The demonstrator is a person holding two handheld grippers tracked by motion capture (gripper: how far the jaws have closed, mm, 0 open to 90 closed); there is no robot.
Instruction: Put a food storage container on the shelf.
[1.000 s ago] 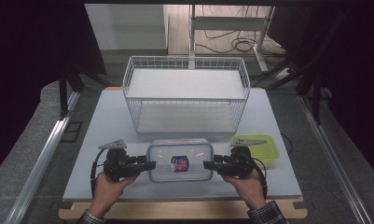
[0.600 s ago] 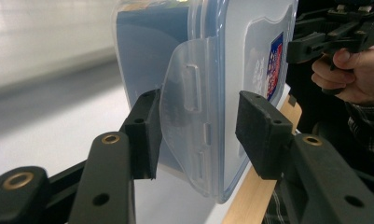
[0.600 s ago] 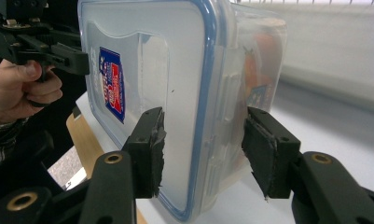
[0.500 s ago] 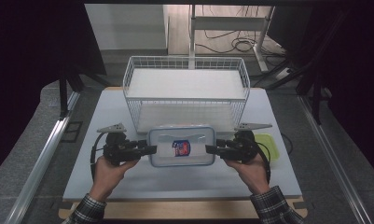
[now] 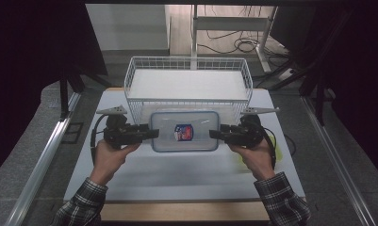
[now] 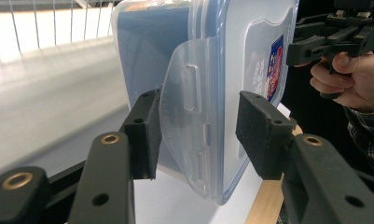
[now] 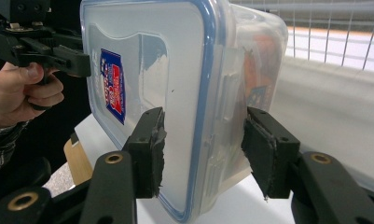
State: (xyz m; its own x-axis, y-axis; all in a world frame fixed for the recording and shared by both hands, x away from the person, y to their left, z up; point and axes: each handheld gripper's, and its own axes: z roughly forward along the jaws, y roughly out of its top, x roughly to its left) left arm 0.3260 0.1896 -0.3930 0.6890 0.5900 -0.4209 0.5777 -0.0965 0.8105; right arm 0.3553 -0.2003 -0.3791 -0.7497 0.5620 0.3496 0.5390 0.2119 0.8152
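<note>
A clear plastic container (image 5: 184, 132) with a blue-rimmed lid and a red-and-blue label hangs above the table, level, just in front of the wire basket (image 5: 186, 60). My left gripper (image 5: 151, 134) is shut on its left end and my right gripper (image 5: 216, 135) on its right end. In the left gripper view the pads clamp the container (image 6: 212, 70) over its side latch, at my left gripper (image 6: 198, 135). The right gripper view shows my right gripper (image 7: 203, 149) pinching lid and base of the container (image 7: 175, 70) the same way.
The white wire basket stands at the back of the white table (image 5: 186, 174), its near wall right behind the container. A yellow-green object (image 5: 280, 153) lies by the right hand, mostly hidden. Dark floor and metal rails flank the table.
Both grippers have risen with the container held between them and carried it away from the table's front edge, toward the basket.
</note>
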